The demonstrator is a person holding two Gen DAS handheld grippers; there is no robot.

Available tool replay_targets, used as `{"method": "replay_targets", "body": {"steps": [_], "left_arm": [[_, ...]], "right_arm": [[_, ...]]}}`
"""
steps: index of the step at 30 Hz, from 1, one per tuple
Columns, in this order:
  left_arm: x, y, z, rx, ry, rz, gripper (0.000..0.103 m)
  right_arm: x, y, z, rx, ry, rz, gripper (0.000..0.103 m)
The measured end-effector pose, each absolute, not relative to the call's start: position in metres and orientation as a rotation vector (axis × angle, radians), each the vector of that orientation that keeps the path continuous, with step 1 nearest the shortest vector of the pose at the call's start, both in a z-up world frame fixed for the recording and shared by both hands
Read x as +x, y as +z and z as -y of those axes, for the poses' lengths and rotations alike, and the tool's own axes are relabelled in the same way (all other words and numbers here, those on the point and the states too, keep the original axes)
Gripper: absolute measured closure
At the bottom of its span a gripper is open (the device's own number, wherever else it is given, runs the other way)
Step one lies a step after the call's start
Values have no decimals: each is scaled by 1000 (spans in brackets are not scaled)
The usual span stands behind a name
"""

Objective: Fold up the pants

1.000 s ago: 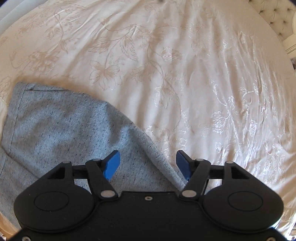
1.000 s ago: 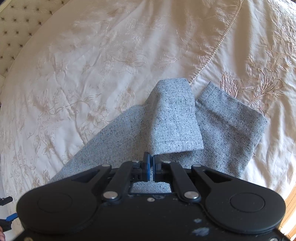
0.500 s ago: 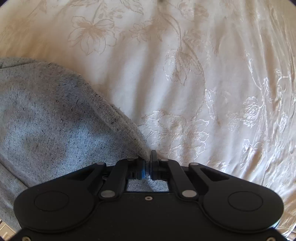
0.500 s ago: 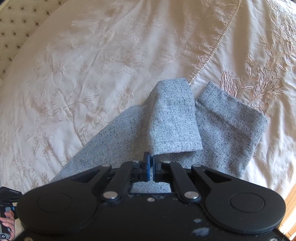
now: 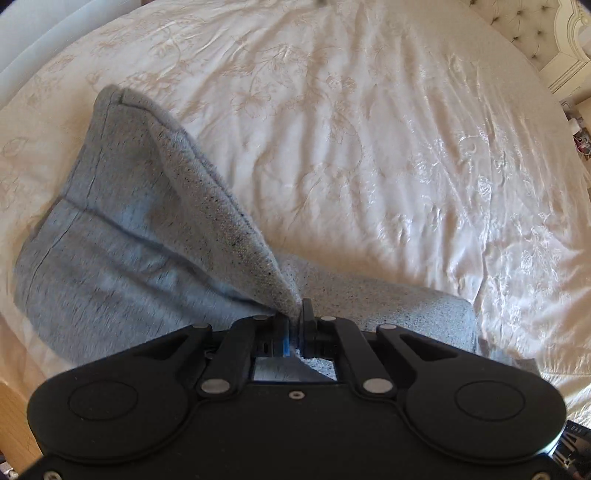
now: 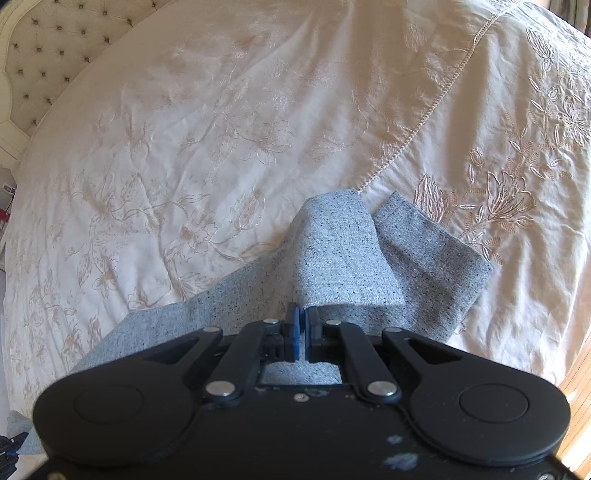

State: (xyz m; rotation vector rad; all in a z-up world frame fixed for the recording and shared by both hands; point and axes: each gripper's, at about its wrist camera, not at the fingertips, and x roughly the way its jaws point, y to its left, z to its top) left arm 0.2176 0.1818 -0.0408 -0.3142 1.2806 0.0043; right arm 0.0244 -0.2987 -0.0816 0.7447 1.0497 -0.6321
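Note:
Grey speckled pants point(image 5: 122, 236) lie on a cream embroidered bedspread point(image 5: 369, 147). My left gripper point(image 5: 294, 328) is shut on the pants' edge and holds it lifted off the bed, so the waist part hangs to the left. In the right wrist view my right gripper point(image 6: 302, 328) is shut on the hem of one pant leg point(image 6: 340, 258), which is folded back over the other leg point(image 6: 432, 258).
A tufted headboard point(image 6: 48, 55) stands at the far side of the bed and also shows in the left wrist view point(image 5: 532, 33). A corded seam point(image 6: 436, 99) crosses the bedspread. The bed's wooden edge point(image 6: 576, 406) is at the lower right.
My left gripper went from open over the pants to shut on their edge, then lifted the cloth up off the bed. My right gripper stayed shut on the leg hem and barely moved.

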Motion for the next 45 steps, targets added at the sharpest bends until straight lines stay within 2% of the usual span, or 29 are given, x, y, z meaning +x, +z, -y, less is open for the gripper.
{"method": "replay_targets", "body": {"steps": [5,12,16,23,30,45], "left_arm": [[162,-94,-178,-286,99,-1378,97],[146,-148,-170,-271,177,-1413,97],[152,-150,-165,-260,205,-1415,97],[157,-146,-165,-268,228,-1406,96],[147,-149,-161,-259,248,-1405,96],[153,-149,-158,-225,272,-1417,96]], "right_arm": [[-10,-103,301,742,-618,-1108,99],[-30,-149,302,752,-581,-1189,98],[-39,-148,308,786,-534,-1186,92],[-62,-127,347,894,-588,-1038,84],[-68,-152,381,1017,-667,-1041,82],[-73,-195,390,1333,-681,-1032,77]]}}
